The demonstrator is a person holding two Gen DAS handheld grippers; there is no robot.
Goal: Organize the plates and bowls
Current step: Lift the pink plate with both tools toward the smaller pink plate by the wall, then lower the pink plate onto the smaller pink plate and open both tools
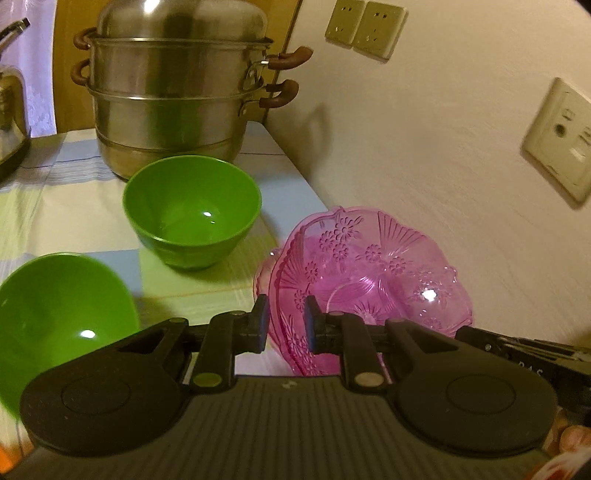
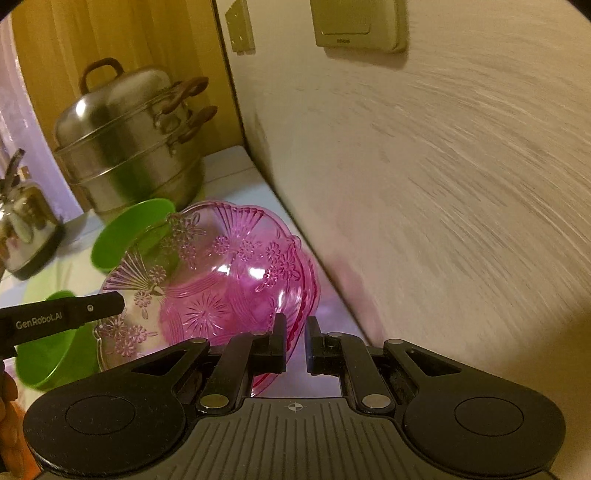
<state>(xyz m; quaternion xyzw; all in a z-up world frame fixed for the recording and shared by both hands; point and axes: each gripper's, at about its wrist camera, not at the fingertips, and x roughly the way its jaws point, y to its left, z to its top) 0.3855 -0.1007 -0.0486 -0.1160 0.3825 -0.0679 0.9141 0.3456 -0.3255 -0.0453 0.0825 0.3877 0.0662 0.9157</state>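
Left wrist view: my left gripper is closed on the near rim of the pink plates, two clear pink moulded dishes nested one inside the other, their rims pinched together between the blue pads. The pair stands tilted on edge, its patterned hollow turned toward the wall, and it sits at the right margin of the table, which carries a pale checked cloth. A green bowl stands upright on the cloth, just in front of the steel steamer pot. A second green bowl lies nearer, at lower left, partly hidden by the gripper body. A steel kettle shows at the far left edge. Wall sockets are mounted above.

Right wrist view: my right gripper clamps the opposite rim of the same pink plates; its jaws stand almost together with the thin pink edge between them. The black body of the left gripper enters from the left side and meets the plates' far rim. Both green bowls are seen behind and through the pink plastic. I cannot tell whether the plates touch the table. The wall appears streaked with blur.
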